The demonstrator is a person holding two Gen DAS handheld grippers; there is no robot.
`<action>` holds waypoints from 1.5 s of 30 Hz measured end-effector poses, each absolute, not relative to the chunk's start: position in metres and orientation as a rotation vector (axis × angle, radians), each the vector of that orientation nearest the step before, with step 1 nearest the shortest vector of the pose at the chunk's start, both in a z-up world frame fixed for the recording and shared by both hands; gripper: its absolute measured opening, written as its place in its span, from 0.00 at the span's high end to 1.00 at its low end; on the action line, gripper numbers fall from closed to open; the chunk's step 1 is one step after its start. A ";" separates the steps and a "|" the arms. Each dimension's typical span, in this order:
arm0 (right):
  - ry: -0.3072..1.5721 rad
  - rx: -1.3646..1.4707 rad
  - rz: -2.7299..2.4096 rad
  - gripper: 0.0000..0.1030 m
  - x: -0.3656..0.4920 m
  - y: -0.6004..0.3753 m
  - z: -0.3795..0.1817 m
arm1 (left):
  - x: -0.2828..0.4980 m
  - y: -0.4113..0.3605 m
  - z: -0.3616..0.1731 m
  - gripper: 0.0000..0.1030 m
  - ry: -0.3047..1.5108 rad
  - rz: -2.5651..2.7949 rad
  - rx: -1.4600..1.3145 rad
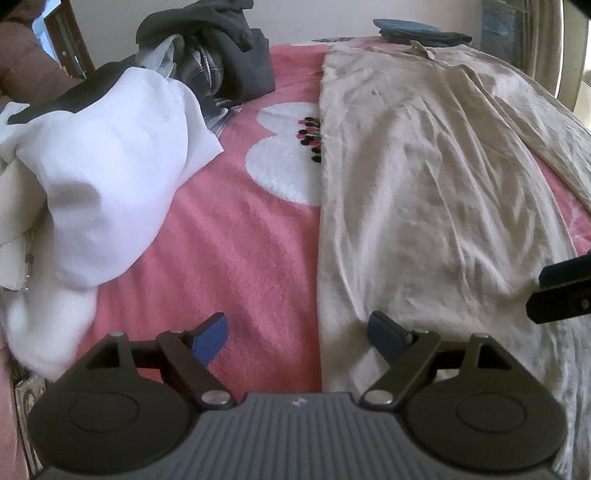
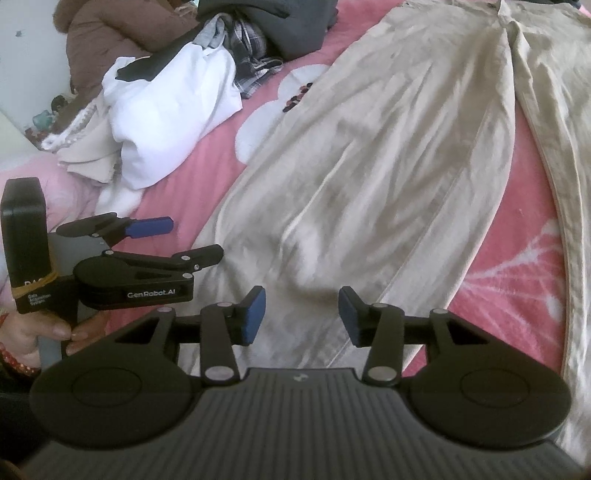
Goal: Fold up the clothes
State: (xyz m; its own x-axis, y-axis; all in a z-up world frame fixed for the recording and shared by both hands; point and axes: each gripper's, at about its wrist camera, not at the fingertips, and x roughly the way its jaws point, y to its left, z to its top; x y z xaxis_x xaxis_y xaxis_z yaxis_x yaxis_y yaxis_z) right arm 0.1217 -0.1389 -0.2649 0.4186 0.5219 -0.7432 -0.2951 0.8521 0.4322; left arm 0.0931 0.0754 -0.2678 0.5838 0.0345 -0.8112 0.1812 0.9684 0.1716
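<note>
A long beige garment (image 1: 424, 166) (image 2: 388, 147) lies spread flat on the pink blanket, its collar at the far end. My left gripper (image 1: 299, 332) stands wide open across the garment's left edge near the hem: the right pad (image 1: 384, 334) is over the cloth and the left pad (image 1: 212, 338) over bare blanket. In the right wrist view the left gripper (image 2: 181, 240) shows at the left, held by a person's hand (image 2: 44, 332). My right gripper (image 2: 303, 317) is open just above the garment's lower part, with wrinkled cloth lying below the gap. Its fingers (image 1: 561, 291) poke in at the right edge of the left wrist view.
The pink blanket (image 1: 240, 240) has a white flower pattern. A white garment (image 1: 110, 147) is heaped at the left, with dark and plaid clothes (image 1: 229, 55) behind it. Folded blue clothes (image 1: 413, 29) sit at the far end. A brown jacket (image 2: 110, 40) lies far left.
</note>
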 end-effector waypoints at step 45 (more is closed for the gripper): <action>1.041 0.219 0.521 0.51 0.122 -0.133 -0.269 | 0.107 0.081 -0.272 0.00 1.054 -0.029 0.187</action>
State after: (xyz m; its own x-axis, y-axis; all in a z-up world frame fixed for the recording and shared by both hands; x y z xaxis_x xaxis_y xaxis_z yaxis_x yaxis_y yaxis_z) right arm 0.1220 -0.1331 -0.2685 0.3979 0.5082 -0.7638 -0.3060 0.8584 0.4117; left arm 0.1070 0.0806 -0.2723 0.4953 0.0661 -0.8662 0.1131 0.9837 0.1397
